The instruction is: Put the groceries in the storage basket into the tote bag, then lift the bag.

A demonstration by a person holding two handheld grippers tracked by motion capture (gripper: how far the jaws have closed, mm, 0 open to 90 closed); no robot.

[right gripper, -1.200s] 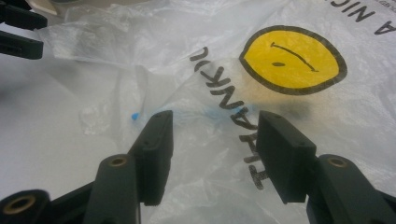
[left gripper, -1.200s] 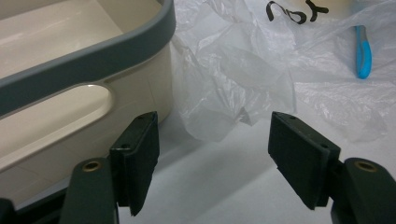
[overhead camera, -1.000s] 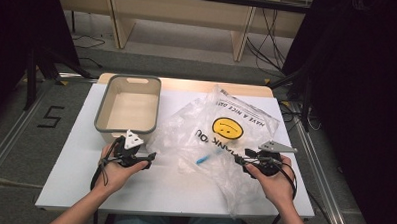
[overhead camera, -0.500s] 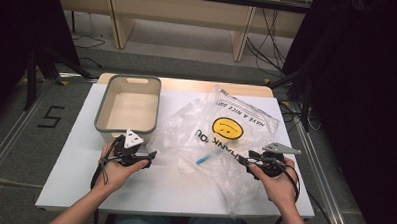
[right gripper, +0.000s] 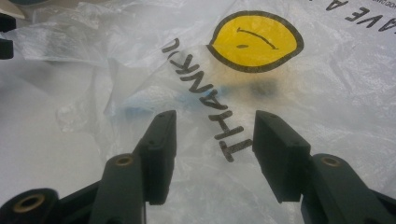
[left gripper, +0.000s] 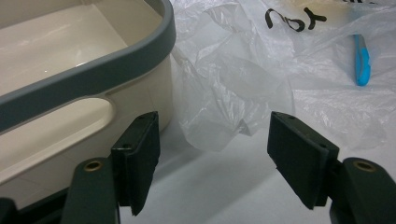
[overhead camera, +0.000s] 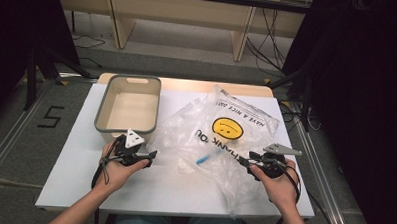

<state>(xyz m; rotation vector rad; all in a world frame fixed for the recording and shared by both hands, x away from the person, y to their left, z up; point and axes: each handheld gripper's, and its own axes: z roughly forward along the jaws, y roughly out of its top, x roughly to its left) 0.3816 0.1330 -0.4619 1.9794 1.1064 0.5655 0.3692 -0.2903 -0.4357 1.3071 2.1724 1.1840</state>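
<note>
A clear plastic bag (overhead camera: 220, 138) printed with a yellow smiley face (overhead camera: 227, 128) and "THANK YOU" lies crumpled on the white table (overhead camera: 75, 152). A small blue item (overhead camera: 203, 157) lies inside it. My left gripper (overhead camera: 152, 154) rests near the bag's left edge, open, and its own view shows the gripper (left gripper: 215, 135) with nothing between the jaws, the bag (left gripper: 243, 79) and the blue item (left gripper: 361, 60) ahead. My right gripper (overhead camera: 245, 160) is at the bag's right side; in its own view the gripper (right gripper: 215, 130) is open, the jaws straddling the printed film (right gripper: 327, 93) without pinching it.
A beige tub with a grey rim (overhead camera: 129, 79) stands empty at the table's back left, and its rim (left gripper: 93, 74) is just left of my left gripper. Bare table lies in front of both hands. The floor and a wooden bench are beyond the table's far edge.
</note>
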